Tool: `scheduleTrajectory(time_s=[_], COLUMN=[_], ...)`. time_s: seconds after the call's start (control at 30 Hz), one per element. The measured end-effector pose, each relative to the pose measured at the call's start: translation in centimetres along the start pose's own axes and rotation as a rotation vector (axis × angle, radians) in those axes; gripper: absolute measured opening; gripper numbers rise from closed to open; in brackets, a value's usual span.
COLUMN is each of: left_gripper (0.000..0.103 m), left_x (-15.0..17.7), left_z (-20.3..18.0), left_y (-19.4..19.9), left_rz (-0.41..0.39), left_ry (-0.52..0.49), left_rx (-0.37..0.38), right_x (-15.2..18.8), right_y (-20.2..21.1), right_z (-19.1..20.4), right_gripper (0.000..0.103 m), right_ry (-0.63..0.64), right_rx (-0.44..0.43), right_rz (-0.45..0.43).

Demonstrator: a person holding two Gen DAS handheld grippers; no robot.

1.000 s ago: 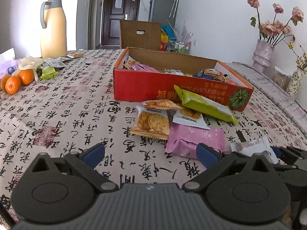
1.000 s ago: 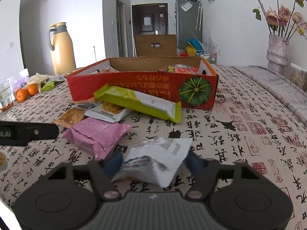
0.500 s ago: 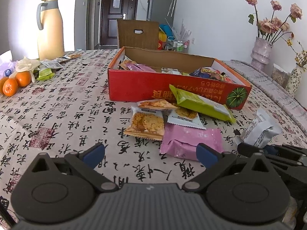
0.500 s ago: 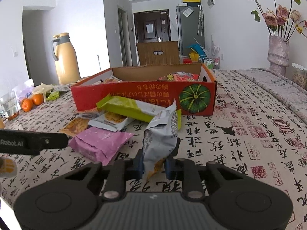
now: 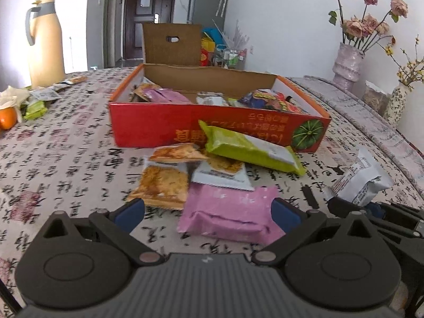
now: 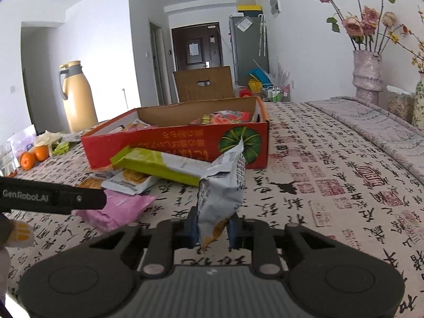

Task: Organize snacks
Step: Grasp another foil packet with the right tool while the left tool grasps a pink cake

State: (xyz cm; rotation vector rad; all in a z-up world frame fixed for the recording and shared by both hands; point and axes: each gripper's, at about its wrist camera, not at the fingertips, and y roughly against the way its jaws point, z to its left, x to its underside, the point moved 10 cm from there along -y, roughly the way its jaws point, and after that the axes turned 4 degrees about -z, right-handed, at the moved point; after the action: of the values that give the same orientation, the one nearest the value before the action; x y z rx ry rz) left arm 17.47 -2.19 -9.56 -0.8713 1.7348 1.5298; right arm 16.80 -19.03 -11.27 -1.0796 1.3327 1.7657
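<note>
Snack pkt (image 6: 221, 185) — white, crinkled, upright — pinched in right claw (image 6: 212, 229).

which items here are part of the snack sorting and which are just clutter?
In play:
red box
white packet in right gripper
pink packet between open left gripper fingers
green packet

Clutter:
thermos
oranges
vase
</note>
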Motion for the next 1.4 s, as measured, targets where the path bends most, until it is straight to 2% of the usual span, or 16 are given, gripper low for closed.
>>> scheduleTrajectory(time_s=[0.33,0.6,1.17,1.4], left_gripper=[0.103,0.103,0.103,0.083], left_x=[0.2,0.6,1.5,1.7], left_z=[-2.7,-2.7,-2.6,-3.3], left_y=[-2.0,-3.6,-4.7,-3.6], left_rz=[0.054,0.095,0.129,0.114], left_ry=[-0.061,-0.103,-0.095,-0.106], left_rx=[0.014,-0.037,-0.062,-0.034], right_x=[0.1,0.5,1.0,0.9], right_y=[-0.2,-0.5,-0.9,-0.5], right_z=[-1.6,-2.7,-3.0,-2.9], right_gripper=[0.021,0.021,0.021,0.021], right_ry=[-0.025,-0.046,-0.061,-0.057], right_rx=[0.008,0.012,0.000,-0.002], right_rz=[-0.009,-0.004,0.006,0.000])
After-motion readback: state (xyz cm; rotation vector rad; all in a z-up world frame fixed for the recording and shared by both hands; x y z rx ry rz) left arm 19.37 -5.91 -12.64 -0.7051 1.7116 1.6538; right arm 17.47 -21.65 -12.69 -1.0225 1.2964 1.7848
